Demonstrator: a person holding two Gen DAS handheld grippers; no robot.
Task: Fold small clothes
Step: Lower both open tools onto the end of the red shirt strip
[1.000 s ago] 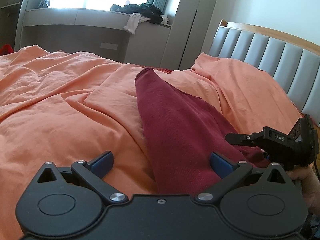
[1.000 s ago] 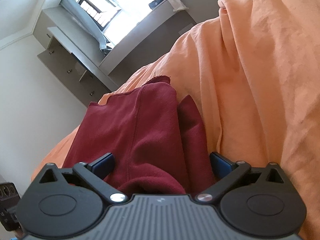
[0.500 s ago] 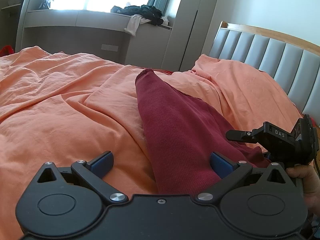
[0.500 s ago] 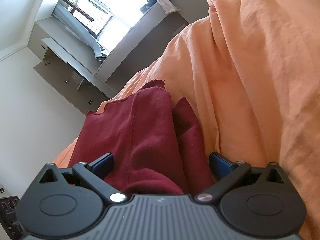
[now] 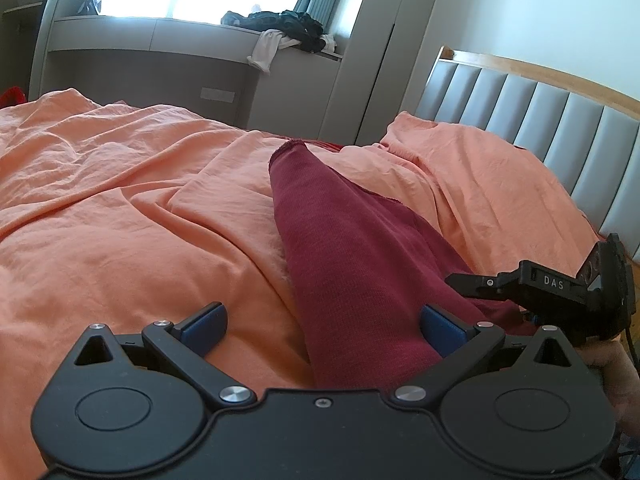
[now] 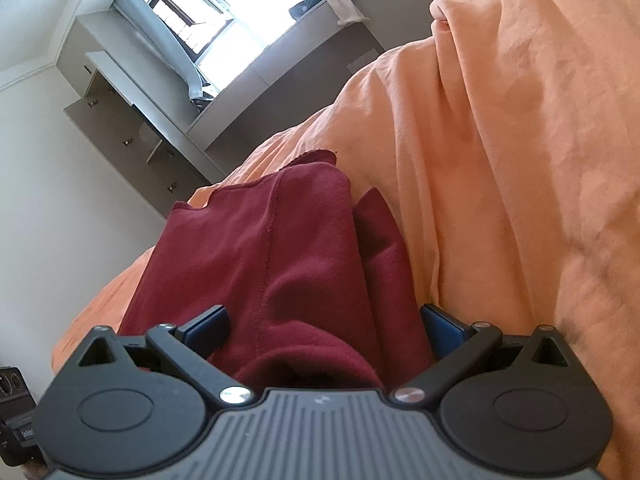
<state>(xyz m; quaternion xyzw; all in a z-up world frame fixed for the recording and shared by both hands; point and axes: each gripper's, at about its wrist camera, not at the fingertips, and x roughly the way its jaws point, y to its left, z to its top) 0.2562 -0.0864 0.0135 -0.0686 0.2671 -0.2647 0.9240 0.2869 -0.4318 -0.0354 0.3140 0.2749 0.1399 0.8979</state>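
Only the left wrist view shows the other tool: the right gripper [image 5: 460, 280] reaches in from three o'clock, its black body marked DAS, a bit of the person's hand [image 5: 612, 364] below it at four o'clock. From this side its jaw gap cannot be read. The right wrist view settles that: the right gripper [image 6: 324, 324] has its blue pads [image 6: 208, 326] spread wide, with a bunched fold of the dark red garment [image 6: 280, 260] lying between them, not pinched. The left gripper [image 5: 322, 324] is also spread wide; its right-hand pad [image 5: 440, 332] sits against the garment [image 5: 352, 264], while the other pad lies over bare sheet.

The garment is a maroon knit piece. In the left view it runs as a long narrow ridge from six o'clock up toward twelve, ending in a raw hem. In the right view it looks broader, with a stitched seam down its middle and a second flap showing at its three o'clock side.

It lies on a rumpled orange bedsheet [image 5: 120, 208]. A grey padded headboard [image 5: 540, 120] with a wooden top rail stands at two o'clock. A grey window ledge [image 5: 180, 36] at eleven o'clock carries a pile of dark and white clothes [image 5: 284, 30] under a bright window.
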